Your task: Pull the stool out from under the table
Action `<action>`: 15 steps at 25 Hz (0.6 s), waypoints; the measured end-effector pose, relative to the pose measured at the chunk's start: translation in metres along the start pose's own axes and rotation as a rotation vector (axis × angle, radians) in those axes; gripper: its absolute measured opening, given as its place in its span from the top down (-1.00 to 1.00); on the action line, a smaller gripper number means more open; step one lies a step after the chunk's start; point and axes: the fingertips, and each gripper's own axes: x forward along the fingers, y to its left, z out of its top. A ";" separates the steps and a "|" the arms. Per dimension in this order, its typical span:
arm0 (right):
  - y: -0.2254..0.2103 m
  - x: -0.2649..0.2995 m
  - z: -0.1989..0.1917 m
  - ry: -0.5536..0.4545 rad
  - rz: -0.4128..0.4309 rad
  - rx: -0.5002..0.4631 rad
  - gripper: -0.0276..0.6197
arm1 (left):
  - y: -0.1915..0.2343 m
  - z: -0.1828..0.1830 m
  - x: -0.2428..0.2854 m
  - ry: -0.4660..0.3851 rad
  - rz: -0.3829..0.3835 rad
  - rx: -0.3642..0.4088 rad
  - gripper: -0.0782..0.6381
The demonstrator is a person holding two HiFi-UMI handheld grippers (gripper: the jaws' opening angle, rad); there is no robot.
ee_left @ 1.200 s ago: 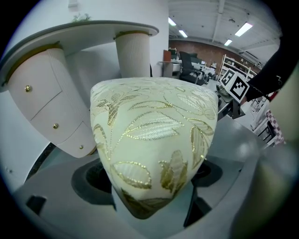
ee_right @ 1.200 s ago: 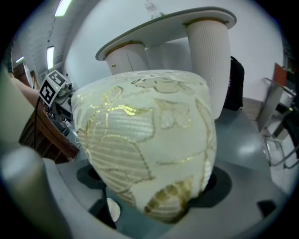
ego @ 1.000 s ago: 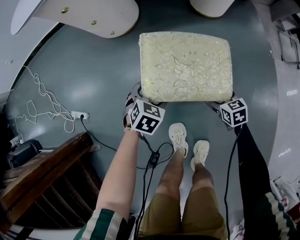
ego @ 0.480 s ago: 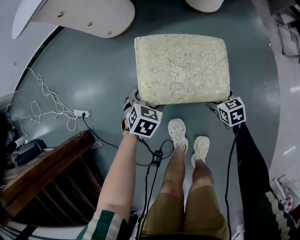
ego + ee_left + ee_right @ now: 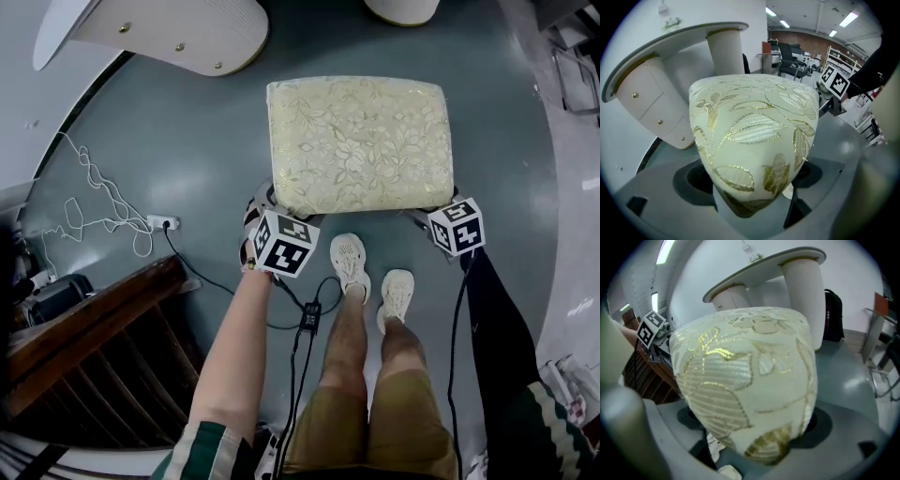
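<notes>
The stool [image 5: 359, 142] has a cream cushion with gold leaf embroidery and stands on the grey floor, out in front of the white table [image 5: 169, 33]. My left gripper [image 5: 272, 204] is shut on its near left corner, which fills the left gripper view as the cushion [image 5: 754, 136] wedged in the gripper [image 5: 752, 206]. My right gripper [image 5: 434, 208] is shut on the near right corner; there the cushion [image 5: 745, 376] sits in the gripper [image 5: 759, 451]. The stool's legs are hidden.
The table's ribbed round leg [image 5: 401, 9] stands just beyond the stool, with a drawer unit [image 5: 656, 112] at left. The person's feet [image 5: 352, 267] are right behind the stool. A wooden frame [image 5: 84, 356], a power strip with cable [image 5: 159, 225] and a metal rack [image 5: 572, 66] flank the space.
The stool has slid toward the person, and the gap to the table leg has widened. Both grippers kept their hold on the near corners and moved back with it.
</notes>
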 end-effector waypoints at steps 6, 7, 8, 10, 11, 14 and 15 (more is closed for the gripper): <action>0.002 0.008 0.001 0.120 0.047 0.073 -0.69 | 0.011 0.000 0.009 0.124 -0.094 -0.025 -0.53; 0.003 0.005 -0.002 0.130 0.054 0.074 -0.69 | 0.008 -0.002 0.006 0.133 -0.099 -0.031 -0.53; 0.005 0.000 -0.004 0.134 0.056 0.072 -0.69 | 0.004 -0.003 0.002 0.137 -0.100 -0.035 -0.52; 0.009 -0.011 -0.007 0.139 0.058 0.068 -0.68 | -0.004 -0.005 -0.008 0.145 -0.103 -0.043 -0.52; 0.012 -0.015 -0.007 0.146 0.061 0.068 -0.68 | -0.006 -0.005 -0.013 0.152 -0.107 -0.049 -0.52; 0.011 -0.020 -0.002 0.170 0.069 0.070 -0.68 | -0.006 -0.003 -0.016 0.173 -0.125 -0.064 -0.52; 0.011 -0.021 -0.001 0.176 0.070 0.070 -0.68 | -0.005 -0.002 -0.015 0.178 -0.131 -0.067 -0.52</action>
